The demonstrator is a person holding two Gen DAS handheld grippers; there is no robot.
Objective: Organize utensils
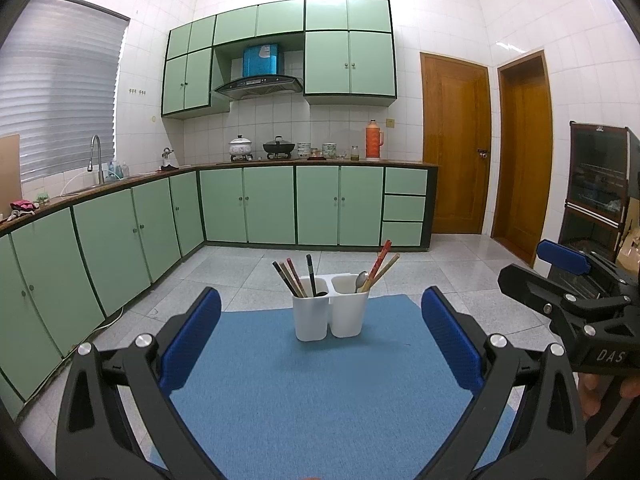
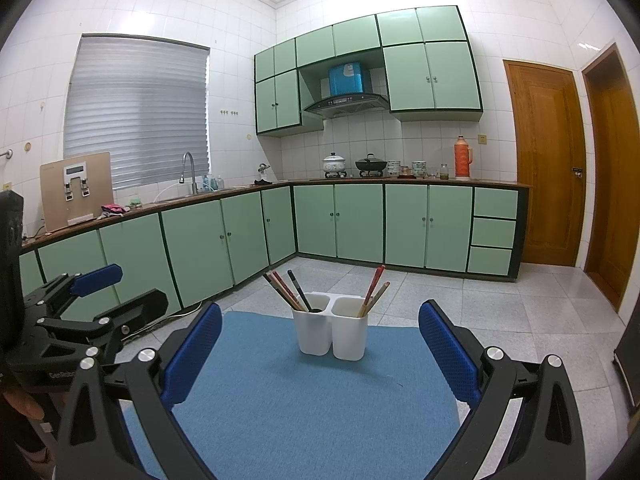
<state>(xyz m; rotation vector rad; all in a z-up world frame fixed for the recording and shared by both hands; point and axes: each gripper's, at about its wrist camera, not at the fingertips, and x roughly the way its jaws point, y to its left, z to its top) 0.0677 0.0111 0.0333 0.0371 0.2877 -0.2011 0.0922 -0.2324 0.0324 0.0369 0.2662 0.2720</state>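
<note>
Green-cabinet kitchen, blue mat [image 1: 312, 380] at lower centre of the frame.

"DAS" shows on the right gripper [image 1: 560, 276]; both it and the left gripper [image 1: 320, 344] gape empty. Mid-frame, the white two-cup holder [image 1: 330, 316] on the mat has chopsticks [image 1: 296, 280] in both cups and a spoon [image 1: 361, 280] in the right.

White two-compartment utensil holder [image 1: 330, 312] upright on the far half of the blue mat [image 1: 312, 392]. Its left compartment holds dark and brown chopsticks [image 1: 294, 278] leaning left. Its right compartment holds red and tan chopsticks [image 1: 380, 266] leaning right, plus a metal spoon [image 1: 361, 280], bowl up.
</note>
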